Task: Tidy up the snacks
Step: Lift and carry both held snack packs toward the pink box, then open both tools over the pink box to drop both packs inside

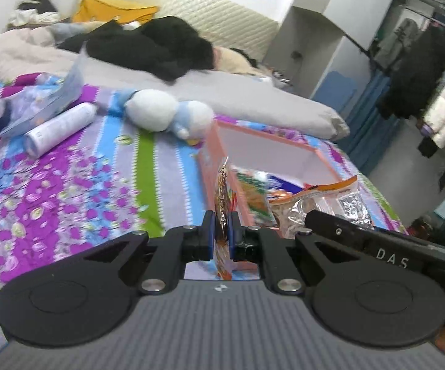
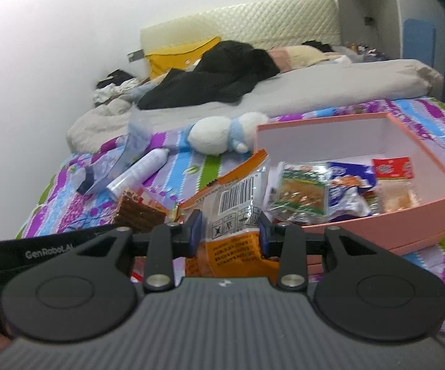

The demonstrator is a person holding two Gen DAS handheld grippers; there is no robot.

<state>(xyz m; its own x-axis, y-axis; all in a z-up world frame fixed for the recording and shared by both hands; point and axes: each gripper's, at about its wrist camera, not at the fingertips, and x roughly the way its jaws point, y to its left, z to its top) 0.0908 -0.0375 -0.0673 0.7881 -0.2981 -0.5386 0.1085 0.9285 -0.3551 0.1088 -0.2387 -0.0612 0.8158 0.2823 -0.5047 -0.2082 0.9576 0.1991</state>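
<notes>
Two grippers are up over a bed with a purple, blue and green flowered sheet [image 2: 68, 191], and each has one snack packet in it. The left gripper [image 1: 222, 231] is closed almost fully, its two blue pads pinching a thin brown-and-orange wafer packet [image 1: 222, 203] edge-on. The right gripper [image 2: 228, 228] stands partly open around a fatter orange-and-clear packet [image 2: 238, 197] with a barcode, both pads pressing its sides. Both held packets hang just beside the near corner of one pink box [image 2: 407, 212], which sits open on the sheet with white inner walls. Inside the box, the right wrist view shows four packets: a green one [image 2: 302, 194], a blue-and-white one [image 2: 349, 185], a red-labelled one [image 2: 392, 168] and a pale orange one [image 2: 398, 197]. Beyond the box lie one white-and-blue plush toy [image 2: 219, 137], one white spray can [image 2: 139, 172] on its side and one clear plastic pouch [image 2: 111, 166]. Farther back lie a grey duvet [image 2: 330, 89], a black garment [image 2: 222, 71] and a yellow pillow [image 2: 176, 55].
</notes>
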